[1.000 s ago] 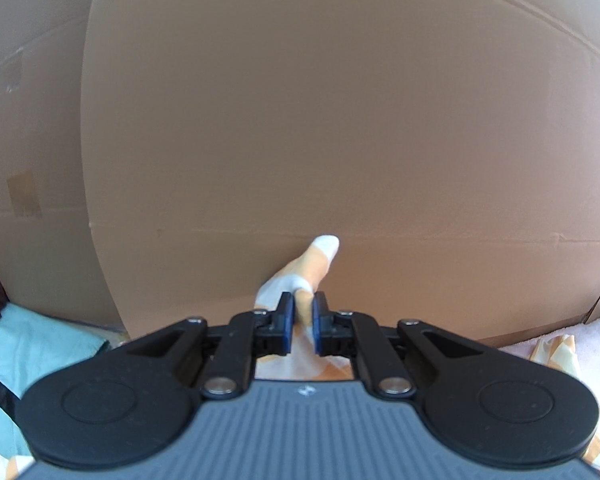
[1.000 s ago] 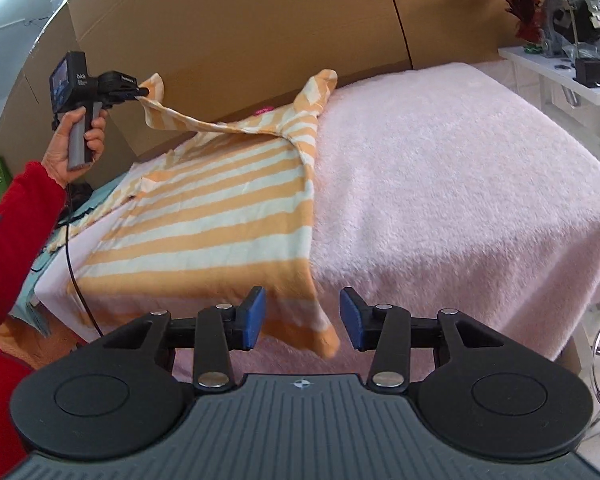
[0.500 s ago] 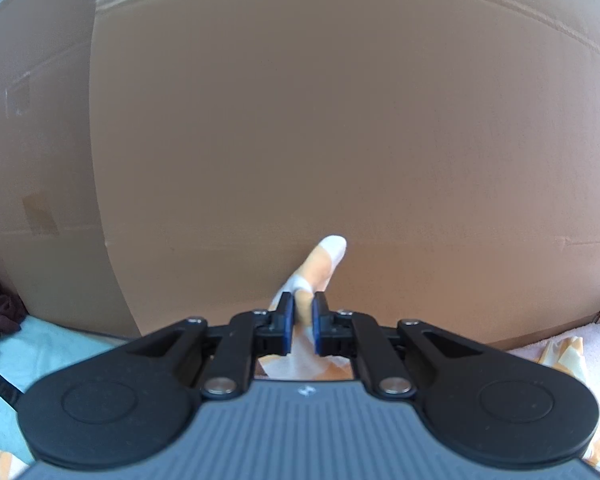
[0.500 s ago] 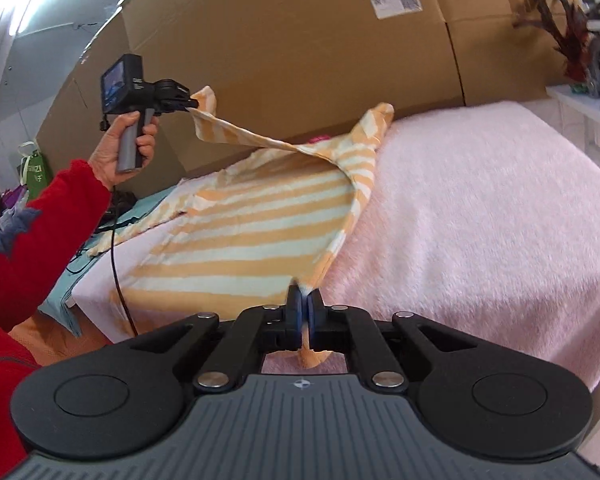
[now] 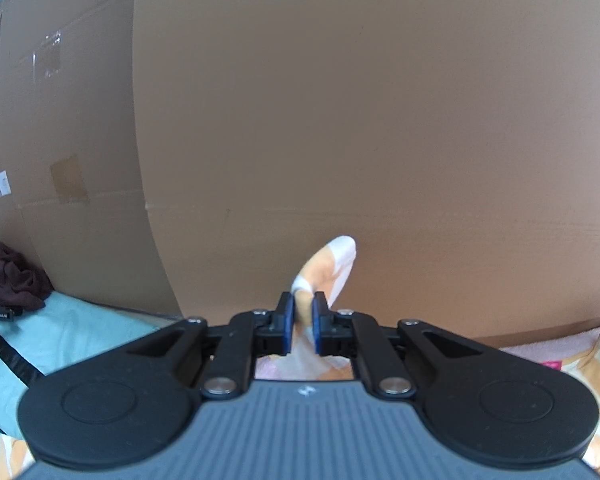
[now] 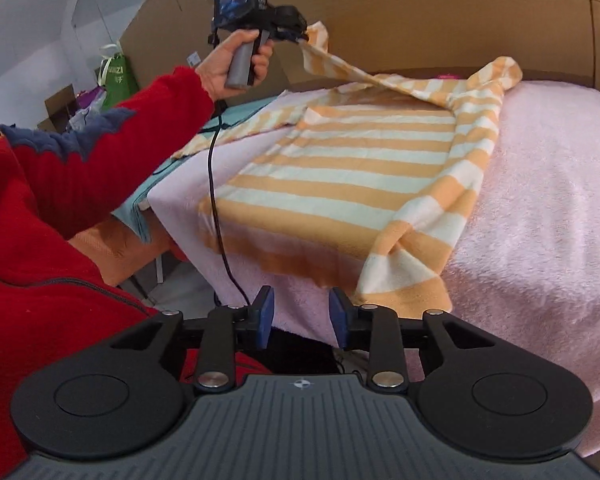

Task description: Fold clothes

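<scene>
An orange-and-white striped garment (image 6: 360, 168) lies on a pink blanket (image 6: 540, 200), its right side folded inward. My left gripper (image 5: 300, 304) is shut on one corner of it (image 5: 332, 264), which sticks up past the pads. In the right wrist view that left gripper (image 6: 298, 34), held in a hand, lifts the corner off the bed at the back left. My right gripper (image 6: 302, 308) hangs past the blanket's near edge with its jaws opening and nothing between them. The garment's near hem (image 6: 404, 280) lies just right of it, apart from the pads.
Big cardboard sheets (image 5: 340, 100) wall off the back of the bed (image 6: 420, 12). A red sleeve (image 6: 100, 160) and a black cable (image 6: 216, 200) cross the left side. A teal cloth (image 5: 60, 340) and dark clothing (image 5: 8, 276) lie at the left. A green bag (image 6: 118, 76) stands beyond.
My right gripper shut on the garment's near hem, then let it go and swung left; the hem now rests on the blanket. My left gripper kept its grip and sank a little.
</scene>
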Available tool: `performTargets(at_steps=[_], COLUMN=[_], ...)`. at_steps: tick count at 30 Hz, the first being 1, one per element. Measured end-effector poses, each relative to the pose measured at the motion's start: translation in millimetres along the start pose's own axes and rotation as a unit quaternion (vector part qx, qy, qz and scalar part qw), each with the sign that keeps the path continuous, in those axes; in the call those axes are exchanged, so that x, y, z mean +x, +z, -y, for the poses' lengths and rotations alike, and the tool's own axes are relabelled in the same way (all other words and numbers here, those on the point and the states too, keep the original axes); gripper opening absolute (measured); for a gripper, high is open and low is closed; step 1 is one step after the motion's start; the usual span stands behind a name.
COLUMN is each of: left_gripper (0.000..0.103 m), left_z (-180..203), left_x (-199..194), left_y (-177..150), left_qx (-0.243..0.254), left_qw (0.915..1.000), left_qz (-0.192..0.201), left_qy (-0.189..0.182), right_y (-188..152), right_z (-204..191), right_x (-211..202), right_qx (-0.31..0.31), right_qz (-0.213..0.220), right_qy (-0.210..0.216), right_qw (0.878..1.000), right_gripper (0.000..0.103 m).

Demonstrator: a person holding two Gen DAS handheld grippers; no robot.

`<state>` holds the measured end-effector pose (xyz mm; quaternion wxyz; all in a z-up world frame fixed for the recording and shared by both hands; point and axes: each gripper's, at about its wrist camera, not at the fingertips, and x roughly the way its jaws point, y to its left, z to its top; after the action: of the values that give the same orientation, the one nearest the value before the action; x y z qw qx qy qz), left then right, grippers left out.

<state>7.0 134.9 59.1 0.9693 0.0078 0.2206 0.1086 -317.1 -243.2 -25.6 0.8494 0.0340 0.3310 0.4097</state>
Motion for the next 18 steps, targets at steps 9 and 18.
performTargets(at_steps=[9, 18], left_gripper=[0.005, 0.007], left_z=[-2.0, 1.9], left_x=[9.7, 19.4], left_y=[-29.9, -70.2], left_qx=[-0.005, -0.030], left_qw=[0.9995, 0.9985], left_qz=[-0.028, -0.044], left_qy=[-0.010, -0.012], right_y=[-26.3, -28.9], right_z=[-2.5, -11.5], right_x=[39.9, 34.2], right_qx=[-0.151, -0.193], right_qz=[-0.046, -0.019], right_qy=[-0.182, -0.197], right_qw=[0.971, 0.961], right_gripper=[0.034, 0.041])
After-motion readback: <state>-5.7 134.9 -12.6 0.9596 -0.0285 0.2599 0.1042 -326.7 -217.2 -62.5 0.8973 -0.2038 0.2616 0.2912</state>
